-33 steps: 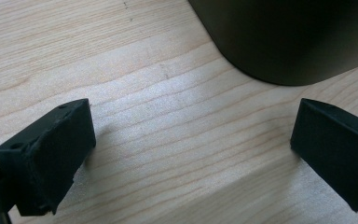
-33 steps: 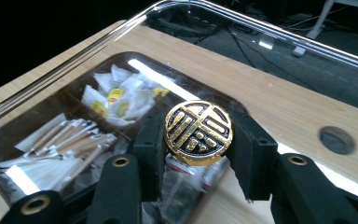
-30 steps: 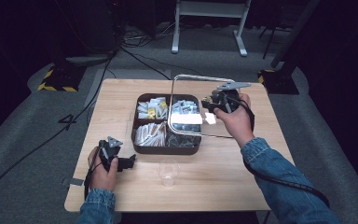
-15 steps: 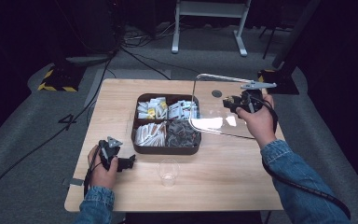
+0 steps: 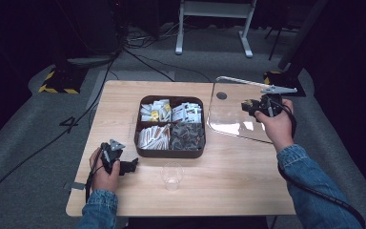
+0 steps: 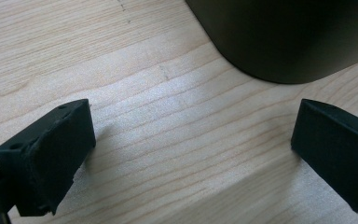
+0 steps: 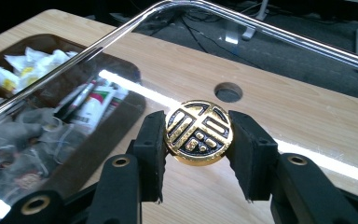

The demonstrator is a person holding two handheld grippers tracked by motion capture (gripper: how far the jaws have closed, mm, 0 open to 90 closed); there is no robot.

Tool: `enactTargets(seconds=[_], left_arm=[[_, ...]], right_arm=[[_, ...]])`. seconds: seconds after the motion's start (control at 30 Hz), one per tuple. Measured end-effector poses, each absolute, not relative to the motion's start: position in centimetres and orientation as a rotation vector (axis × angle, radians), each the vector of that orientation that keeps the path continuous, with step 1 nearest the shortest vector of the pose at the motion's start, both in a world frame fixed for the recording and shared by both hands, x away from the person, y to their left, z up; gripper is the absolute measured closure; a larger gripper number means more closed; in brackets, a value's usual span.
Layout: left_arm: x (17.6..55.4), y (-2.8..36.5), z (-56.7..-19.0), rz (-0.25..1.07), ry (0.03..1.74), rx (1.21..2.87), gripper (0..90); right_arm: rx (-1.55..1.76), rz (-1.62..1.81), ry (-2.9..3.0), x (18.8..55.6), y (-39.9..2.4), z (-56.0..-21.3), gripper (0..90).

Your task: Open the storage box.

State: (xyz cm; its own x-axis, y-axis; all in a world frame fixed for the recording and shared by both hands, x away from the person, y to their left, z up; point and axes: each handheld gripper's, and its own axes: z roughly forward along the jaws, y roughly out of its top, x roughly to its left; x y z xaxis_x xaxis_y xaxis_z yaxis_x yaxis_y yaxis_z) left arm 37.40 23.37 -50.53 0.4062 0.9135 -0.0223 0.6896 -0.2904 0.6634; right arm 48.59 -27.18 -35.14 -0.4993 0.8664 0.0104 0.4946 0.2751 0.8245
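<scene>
A dark brown box [image 5: 169, 153] with four compartments of tea bags and packets stands open at the table's middle. Its clear lid [image 5: 232, 114] hangs tilted over the table to the right of the box. My right gripper [image 5: 256, 105] is shut on the lid's gold-and-black knob [image 7: 199, 133], one jaw on each side, and the lid's rim [image 7: 121, 31] runs across the right gripper view. My left gripper [image 5: 130, 166] rests open on the wood by the box's front left corner [image 6: 284, 37], nothing between its jaws.
A clear plastic cup [image 5: 172, 175] stands upright in front of the box, near the table's front edge. A round cable hole [image 7: 228, 92] in the tabletop lies under the lid. Cables and a stand's feet lie on the floor beyond the table.
My right gripper has carried the lid off the box and to the right; the box now stands uncovered. The left gripper has not moved.
</scene>
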Motion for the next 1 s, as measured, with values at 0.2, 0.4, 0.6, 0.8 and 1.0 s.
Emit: enactTargets(seconds=[0.2, 0.4, 0.6, 0.8, 1.0], left_arm=[[37.4, 23.4, -50.5, 0.487, 1.36, 2.07, 0.0], [37.4, 23.4, -50.5, 0.487, 1.36, 2.069, 0.0], [37.4, 23.4, -50.5, 0.487, 1.36, 2.069, 0.0], [37.4, 23.4, -50.5, 0.487, 1.36, 2.069, 0.0], [37.4, 23.4, -50.5, 0.487, 1.36, 2.069, 0.1]], right_arm=[[1.252, 1.098, 2.09, 49.1, -28.7, -36.2, 59.2], [1.269, 1.071, 2.089, 49.7, -29.8, -37.6, 59.2], [1.269, 1.046, 2.095, 50.0, -30.4, -39.2, 59.2], [1.278, 1.032, 2.098, 50.2, -30.8, -40.5, 59.2], [1.296, 1.022, 2.107, 50.3, -31.1, -41.9, 59.1]])
